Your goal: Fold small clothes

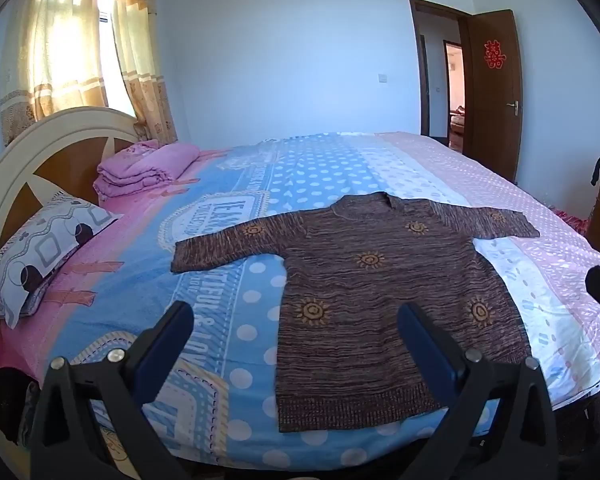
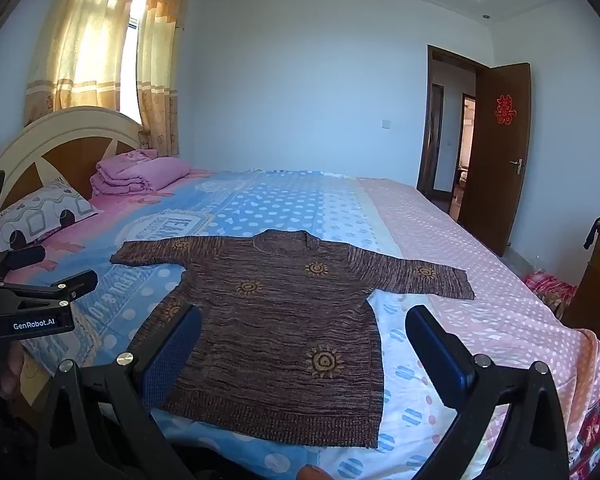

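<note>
A small brown knit sweater with orange sun motifs lies flat and face up on the bed, both sleeves spread out and its hem toward me. My left gripper hovers open over the hem's left part, with nothing between its fingers. In the right wrist view the same sweater lies under my open right gripper, whose blue-padded fingers straddle the lower body without touching it. The left gripper shows there at the left edge, open above the sheet beside the left sleeve.
A folded pink blanket and a patterned pillow lie by the headboard at the left. An open brown door stands at the far right. A wooden cabinet sits beside the bed's right edge.
</note>
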A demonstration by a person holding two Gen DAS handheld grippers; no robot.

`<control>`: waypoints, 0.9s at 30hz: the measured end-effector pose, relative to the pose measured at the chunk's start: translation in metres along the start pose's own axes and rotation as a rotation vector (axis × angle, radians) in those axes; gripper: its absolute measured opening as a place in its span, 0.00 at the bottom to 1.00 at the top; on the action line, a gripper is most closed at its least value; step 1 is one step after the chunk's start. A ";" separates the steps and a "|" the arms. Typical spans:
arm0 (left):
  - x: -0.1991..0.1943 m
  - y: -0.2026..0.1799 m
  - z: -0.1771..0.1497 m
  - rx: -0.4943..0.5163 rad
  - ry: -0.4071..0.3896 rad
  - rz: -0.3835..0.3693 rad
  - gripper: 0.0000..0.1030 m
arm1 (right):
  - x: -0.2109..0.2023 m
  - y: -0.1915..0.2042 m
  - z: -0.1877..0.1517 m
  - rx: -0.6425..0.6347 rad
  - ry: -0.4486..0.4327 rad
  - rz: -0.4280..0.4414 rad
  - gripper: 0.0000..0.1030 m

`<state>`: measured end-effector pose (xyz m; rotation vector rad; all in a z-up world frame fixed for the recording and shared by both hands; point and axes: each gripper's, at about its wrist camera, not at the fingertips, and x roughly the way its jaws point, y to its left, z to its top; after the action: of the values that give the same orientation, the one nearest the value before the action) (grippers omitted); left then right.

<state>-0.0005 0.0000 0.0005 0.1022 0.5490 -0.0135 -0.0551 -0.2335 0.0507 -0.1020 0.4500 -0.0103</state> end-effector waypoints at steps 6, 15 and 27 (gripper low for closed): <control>0.001 -0.002 -0.001 0.009 -0.008 0.011 1.00 | -0.002 0.001 -0.001 -0.004 -0.002 -0.004 0.99; 0.003 0.002 -0.002 0.005 -0.012 0.010 1.00 | 0.002 -0.001 -0.001 0.009 0.003 0.003 0.99; -0.002 0.006 0.003 -0.008 -0.012 0.016 1.00 | 0.003 0.001 -0.006 0.011 0.005 0.005 0.99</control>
<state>-0.0007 0.0060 0.0046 0.0988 0.5358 0.0032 -0.0549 -0.2335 0.0445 -0.0898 0.4547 -0.0080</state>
